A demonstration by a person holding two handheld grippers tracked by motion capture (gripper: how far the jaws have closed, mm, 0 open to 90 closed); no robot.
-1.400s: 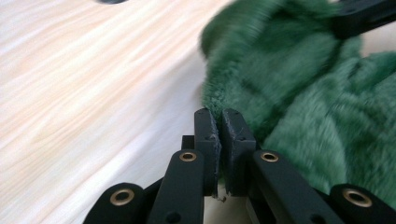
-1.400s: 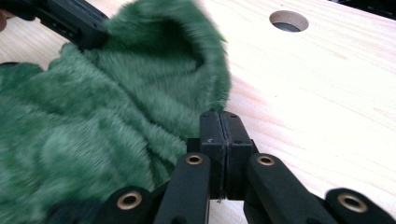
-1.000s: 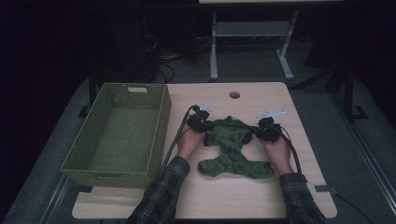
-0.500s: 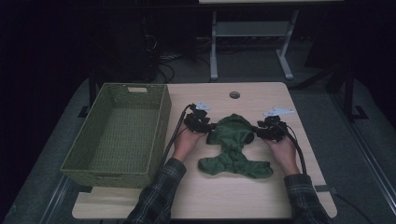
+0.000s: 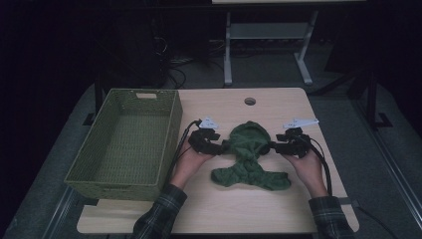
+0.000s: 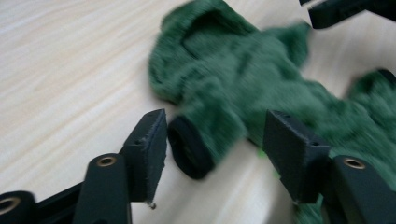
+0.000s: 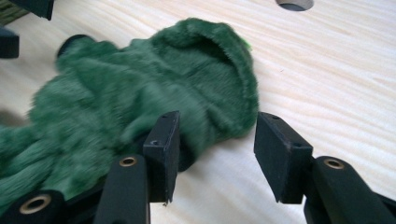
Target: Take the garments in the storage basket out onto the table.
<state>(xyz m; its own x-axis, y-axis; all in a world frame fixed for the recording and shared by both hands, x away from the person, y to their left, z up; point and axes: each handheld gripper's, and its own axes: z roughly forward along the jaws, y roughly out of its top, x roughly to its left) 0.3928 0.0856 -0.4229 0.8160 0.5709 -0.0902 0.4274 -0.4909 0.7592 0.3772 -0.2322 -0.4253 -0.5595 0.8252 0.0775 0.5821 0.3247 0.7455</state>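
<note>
Green and fleecy, the small hooded plush garment (image 5: 250,158) lies flat in the middle of the pale wooden surface (image 5: 234,211), hood toward the far edge, its lower part spread toward the person. Each of its two sleeves ends in a black cuff (image 6: 188,147). The left cuff sits between the jaws of the left hand-held gripper (image 5: 215,146), which have just been opening and stand released, clear of the cloth on both sides. The right hand-held gripper (image 5: 274,147) has likewise been opening; the right sleeve end lies in its gap, seemingly brushing one jaw, though blur makes that hard to judge, and the other jaw stands well apart, so nothing is clamped. Both grippers point inward at each other, held low over the surface, forearms in plaid sleeves (image 5: 159,216) coming from the near edge. A green woven rectangular basket (image 5: 128,179) stands just left of the left hand.
</note>
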